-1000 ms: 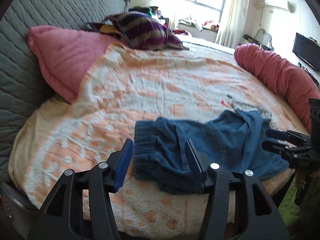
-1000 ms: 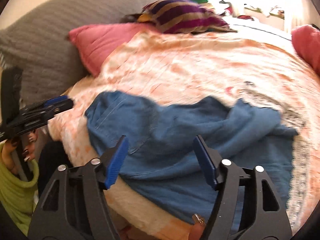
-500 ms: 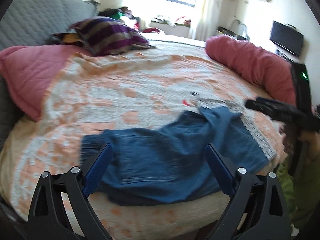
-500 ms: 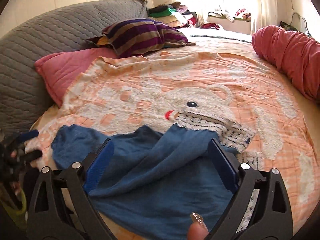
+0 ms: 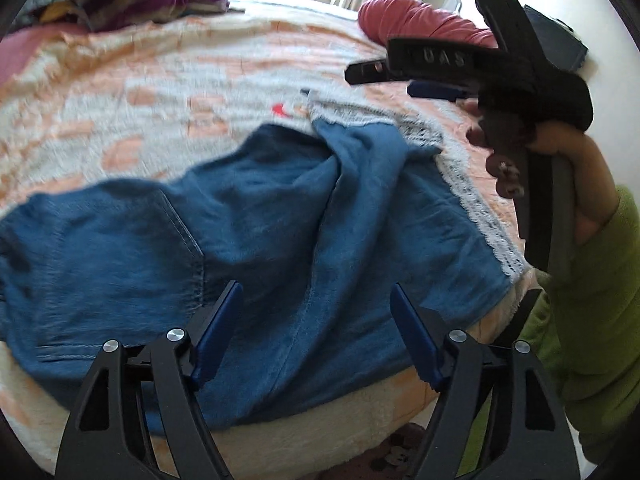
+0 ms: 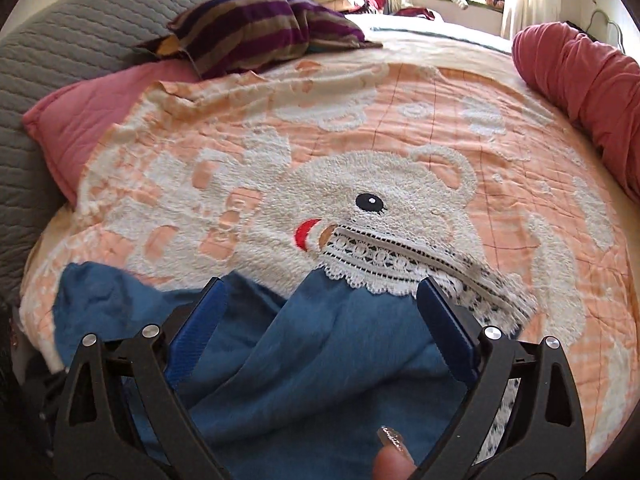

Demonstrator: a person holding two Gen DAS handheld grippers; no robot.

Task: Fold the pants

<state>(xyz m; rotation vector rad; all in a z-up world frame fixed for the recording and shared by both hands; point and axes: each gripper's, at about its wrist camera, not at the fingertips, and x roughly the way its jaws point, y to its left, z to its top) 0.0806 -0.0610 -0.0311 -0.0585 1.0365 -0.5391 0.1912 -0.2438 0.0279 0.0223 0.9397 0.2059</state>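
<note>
Blue denim pants with a white lace hem lie crumpled near the front edge of the bed. In the right wrist view the pants and lace hem sit just ahead of the fingers. My left gripper is open and empty, low over the middle of the pants. My right gripper is open and empty above the leg end by the lace. It also shows in the left wrist view, held in a hand at the upper right.
The bed carries an orange and white bear blanket. A pink pillow, a striped pillow and a grey quilted headboard lie at the back left. A red bolster lies at the right.
Both grippers have moved closer over the pants. The left gripper has swung right toward the leg end. The right gripper has come forward toward the lace hem. Both stay open.
</note>
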